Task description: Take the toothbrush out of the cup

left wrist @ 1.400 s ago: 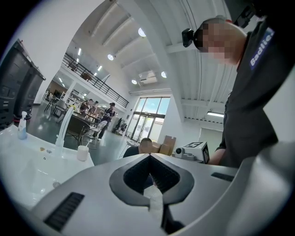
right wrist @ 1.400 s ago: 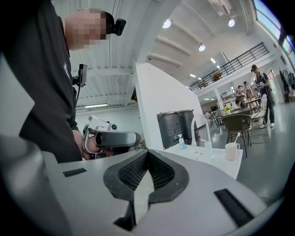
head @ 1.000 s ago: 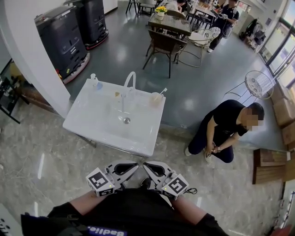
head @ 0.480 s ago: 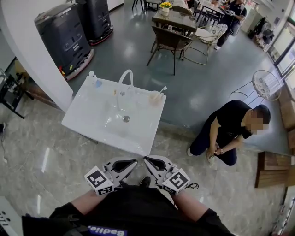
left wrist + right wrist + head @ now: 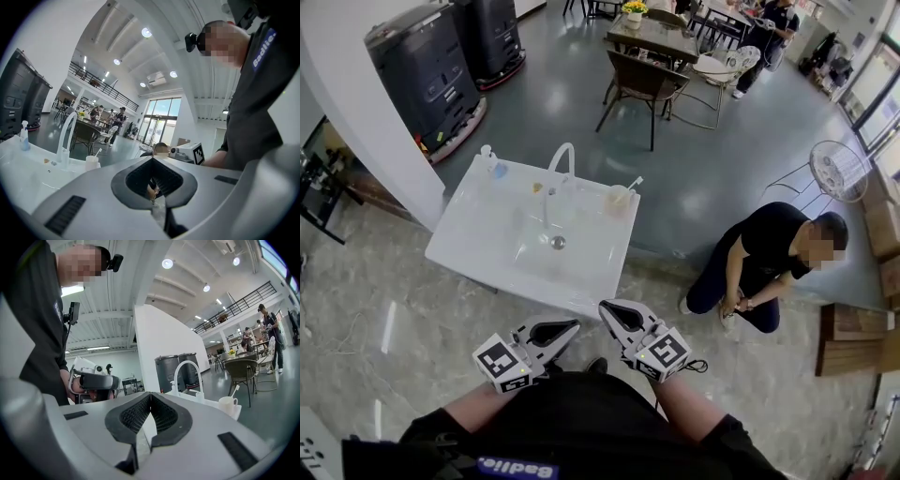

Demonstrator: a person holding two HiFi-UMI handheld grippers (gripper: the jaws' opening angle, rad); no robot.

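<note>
Left gripper (image 5: 572, 325): was held low in front of the person, at the near side of the sink; its jaws were closed tip to tip with nothing caught between them.
Right gripper (image 5: 606, 306): was held just beside the left one, slightly closer to the sink; its jaws were likewise pressed together and empty.
Cup (image 5: 619, 198): a pale cup was stood on the back right corner of the sink (image 5: 484, 251), to the right of the tap (image 5: 563, 161).
Toothbrush (image 5: 630, 185): was seen inside the cup, tilted, with its upper end sticking out above the rim.
Separation: both grippers were well apart from the cup, with the basin lying between.
Soap bottle (image 5: 491, 166): was placed at the back left corner of the sink.
Bystander (image 5: 752, 264): a person in dark clothes was crouched on the floor to the right of the sink.
</note>
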